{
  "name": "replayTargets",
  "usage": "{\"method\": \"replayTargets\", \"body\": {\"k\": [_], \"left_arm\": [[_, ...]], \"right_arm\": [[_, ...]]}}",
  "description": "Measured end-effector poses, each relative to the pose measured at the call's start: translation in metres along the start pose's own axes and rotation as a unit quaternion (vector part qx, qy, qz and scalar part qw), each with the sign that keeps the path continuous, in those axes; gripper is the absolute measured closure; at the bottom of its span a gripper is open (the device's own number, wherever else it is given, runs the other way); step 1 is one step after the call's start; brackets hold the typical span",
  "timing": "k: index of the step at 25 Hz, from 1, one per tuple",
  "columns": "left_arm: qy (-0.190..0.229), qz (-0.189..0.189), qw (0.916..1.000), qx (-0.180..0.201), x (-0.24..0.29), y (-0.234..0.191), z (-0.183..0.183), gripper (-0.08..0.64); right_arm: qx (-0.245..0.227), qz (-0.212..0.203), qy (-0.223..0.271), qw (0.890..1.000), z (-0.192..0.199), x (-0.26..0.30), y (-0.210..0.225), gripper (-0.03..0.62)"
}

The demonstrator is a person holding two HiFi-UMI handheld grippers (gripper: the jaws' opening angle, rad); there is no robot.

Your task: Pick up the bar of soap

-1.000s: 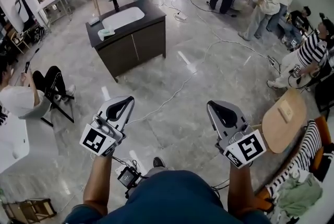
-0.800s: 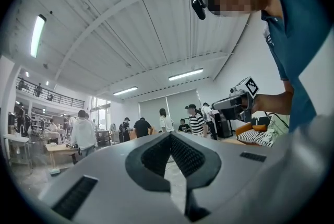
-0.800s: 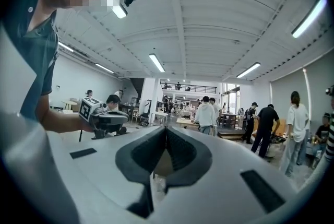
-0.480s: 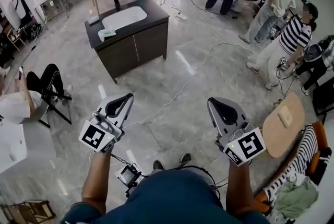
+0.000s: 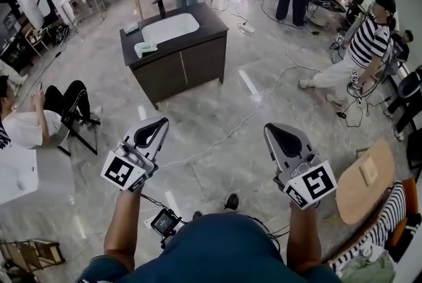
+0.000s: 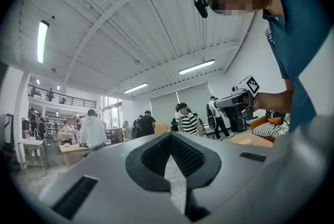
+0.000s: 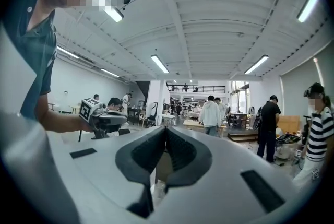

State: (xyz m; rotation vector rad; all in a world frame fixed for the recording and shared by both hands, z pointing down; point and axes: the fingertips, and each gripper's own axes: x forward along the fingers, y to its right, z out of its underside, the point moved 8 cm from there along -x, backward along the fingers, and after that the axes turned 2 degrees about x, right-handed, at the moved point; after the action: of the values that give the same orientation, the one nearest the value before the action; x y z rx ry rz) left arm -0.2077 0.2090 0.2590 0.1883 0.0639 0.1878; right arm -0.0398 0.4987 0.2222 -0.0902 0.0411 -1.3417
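Since a second ago the dark table [image 5: 212,22] has drawn nearer and slid to the right in the head view. The person in the striped shirt [image 5: 366,43] now stands higher up the right side, and the round pale-wood top [image 5: 366,177] has sunk toward the lower right corner. Both grippers keep their places in that view.

The table is a boxy cabinet with flat dark doors. Let into its top is a smooth white oval basin [image 5: 170,29], with a black faucet [image 5: 159,8] behind it. What looks like the bar of soap [image 5: 146,47] is a small pale green block on the table's front left corner, well apart from both grippers. It is too small to tell soap from dish. The floor [image 5: 217,97] is glossy grey stone-patterned tile, crossed by a thin white cable [image 5: 210,147].

The left gripper [image 5: 161,124] and the right gripper [image 5: 270,128] are smooth grey plastic shells with black ribbed pads. Each carries a cube with a black-and-white square marker, and no lettering can be read on either. In each gripper view the fingers meet at their tips with nothing between them, and only floor shows through the gap behind the pads.

A small black device [image 5: 163,222] with cables hangs below the left forearm, its screen unreadable. A seated person [image 5: 30,125] at the left is partly cut off by the frame.
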Motion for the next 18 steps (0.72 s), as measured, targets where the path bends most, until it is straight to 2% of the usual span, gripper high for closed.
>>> {"method": "replayTargets", "body": {"k": [11,18], "left_arm": [[-0.039,-0.044,0.9979,0.026,0.072,0.011,-0.003,0.558],[-0.059,-0.068,0.9953,0.035,0.089,0.002,-0.004,0.558]], "right_arm": [[0.002,-0.055,0.020,0.998,0.014,0.017,0.093,0.577],[0.014,-0.079,0.021,0.997,0.019,0.037,0.121,0.577]]}}
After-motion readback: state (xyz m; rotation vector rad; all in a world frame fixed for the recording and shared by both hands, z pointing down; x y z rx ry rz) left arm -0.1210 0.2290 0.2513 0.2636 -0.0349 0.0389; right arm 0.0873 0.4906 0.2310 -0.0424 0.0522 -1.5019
